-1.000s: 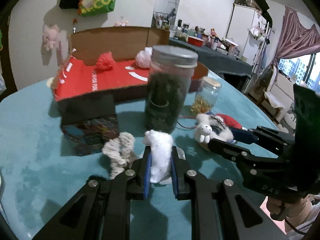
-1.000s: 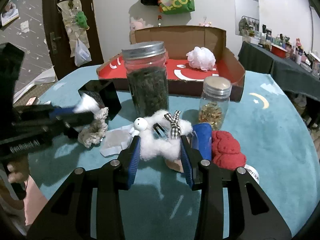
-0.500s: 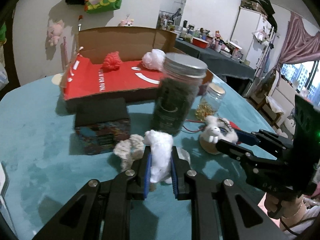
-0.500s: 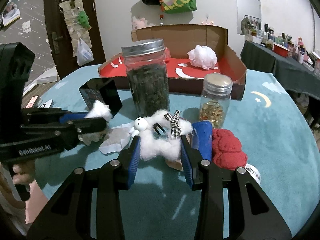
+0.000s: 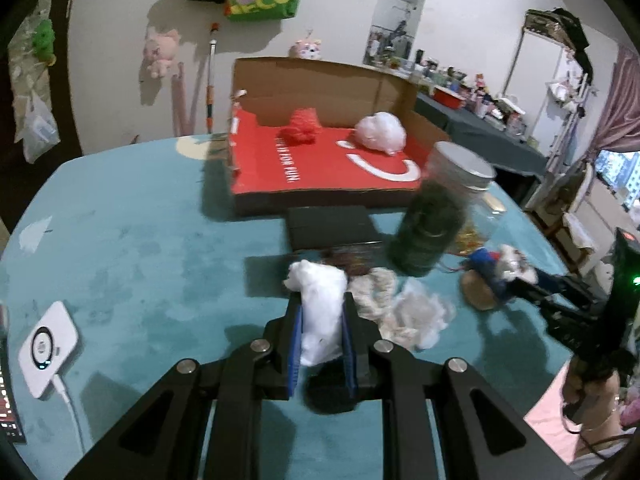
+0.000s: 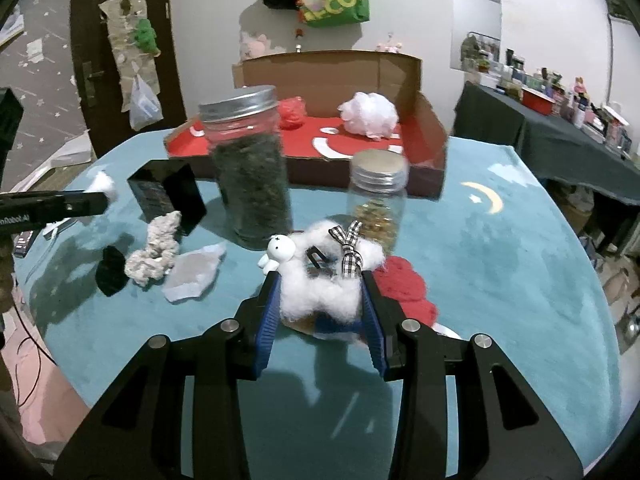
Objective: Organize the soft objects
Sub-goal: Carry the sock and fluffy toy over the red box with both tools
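My left gripper (image 5: pixel 320 312) is shut on a white cotton wad (image 5: pixel 320 300), held above the teal table. It also shows at the left edge of the right wrist view as the left gripper (image 6: pixel 102 198) with the wad (image 6: pixel 105 184) at its tip. My right gripper (image 6: pixel 320 292) is shut on a fluffy white plush toy (image 6: pixel 320 276) with a checked ribbon, low over the table; the right gripper (image 5: pixel 516 280) appears at right in the left wrist view. The red-lined cardboard box (image 5: pixel 328 164) at the back holds a red soft ball (image 5: pixel 301 132) and a white pouf (image 5: pixel 381 133).
A tall dark-filled jar (image 6: pixel 250 172), a small jar (image 6: pixel 378 196), a black box (image 6: pixel 168 196), a beige scrunchie (image 6: pixel 154 256), a flat pale pad (image 6: pixel 196 272) and a red knitted piece (image 6: pixel 402 284) lie mid-table. A white charger puck (image 5: pixel 48 346) sits front left.
My left gripper has risen and swung left with the cotton wad, away from the scrunchie. The right gripper has stayed put, still gripping the plush toy.
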A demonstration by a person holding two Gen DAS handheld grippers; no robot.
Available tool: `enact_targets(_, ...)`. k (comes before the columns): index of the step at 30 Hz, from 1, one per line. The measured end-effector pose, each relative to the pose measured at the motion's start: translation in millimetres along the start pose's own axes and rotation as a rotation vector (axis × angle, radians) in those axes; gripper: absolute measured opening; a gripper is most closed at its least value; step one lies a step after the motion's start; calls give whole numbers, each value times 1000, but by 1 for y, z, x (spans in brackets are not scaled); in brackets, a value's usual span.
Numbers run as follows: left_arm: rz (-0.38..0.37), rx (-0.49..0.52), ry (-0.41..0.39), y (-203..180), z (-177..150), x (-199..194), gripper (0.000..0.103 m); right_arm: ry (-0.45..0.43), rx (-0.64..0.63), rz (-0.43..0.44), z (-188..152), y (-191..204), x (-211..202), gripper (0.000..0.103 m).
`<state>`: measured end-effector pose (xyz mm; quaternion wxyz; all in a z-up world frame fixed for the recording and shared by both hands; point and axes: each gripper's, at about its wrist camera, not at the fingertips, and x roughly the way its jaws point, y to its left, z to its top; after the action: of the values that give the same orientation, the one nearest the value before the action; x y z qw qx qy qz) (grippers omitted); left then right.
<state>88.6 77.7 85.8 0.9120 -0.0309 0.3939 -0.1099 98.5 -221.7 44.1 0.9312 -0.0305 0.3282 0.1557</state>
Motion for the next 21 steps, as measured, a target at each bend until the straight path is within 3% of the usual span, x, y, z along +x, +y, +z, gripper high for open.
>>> enact_targets(7,71,25,61,22,-3,27,18,24,21,-42,-2,-20,0,37)
enact_targets(14,81,42,130,41,2,64,18,14,-22,-106,8,-41,7,37)
enact_targets(21,88,134,110,44,17,77,18,16,-129,-182,26,-59,28,37)
